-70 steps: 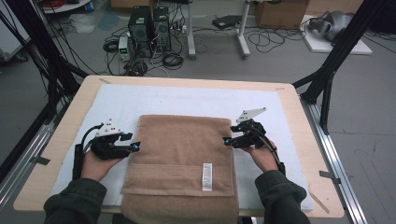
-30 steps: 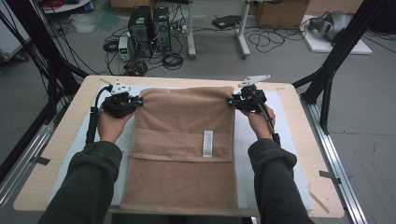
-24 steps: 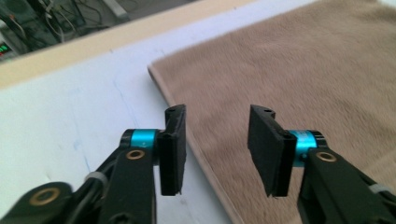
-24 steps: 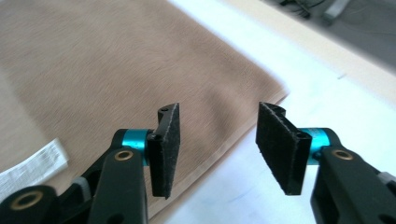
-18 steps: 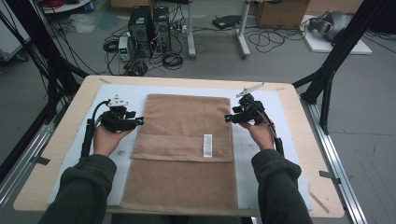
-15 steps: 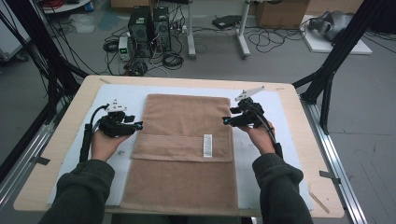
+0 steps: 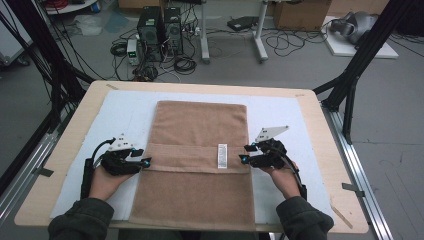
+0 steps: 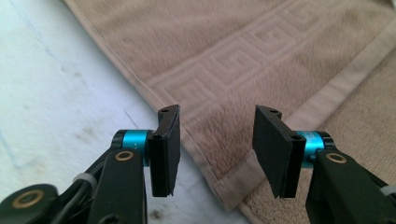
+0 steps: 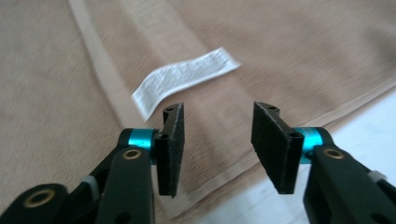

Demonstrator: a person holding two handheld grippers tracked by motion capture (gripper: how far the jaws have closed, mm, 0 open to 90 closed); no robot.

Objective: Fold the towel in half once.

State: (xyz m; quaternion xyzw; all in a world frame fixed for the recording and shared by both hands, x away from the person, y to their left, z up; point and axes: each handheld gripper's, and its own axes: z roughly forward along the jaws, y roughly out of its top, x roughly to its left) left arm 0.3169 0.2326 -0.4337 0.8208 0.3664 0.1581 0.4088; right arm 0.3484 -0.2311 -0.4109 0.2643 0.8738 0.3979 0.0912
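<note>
Two grippers have come back from 12 o'clock toward the towel's middle fold, left gripper at 9 o'clock, right gripper at 3 o'clock. The right's jaws have just narrowed. Both stand apart, gripping nothing; the towel lies flat mid-table, likely ready for another fold.

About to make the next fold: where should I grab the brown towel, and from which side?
Grip the towel at both ends of its folded-over hem, by the label. Bring the left gripper and right gripper in from the sides; that loose, raised edge sits between their open jaws.
</note>
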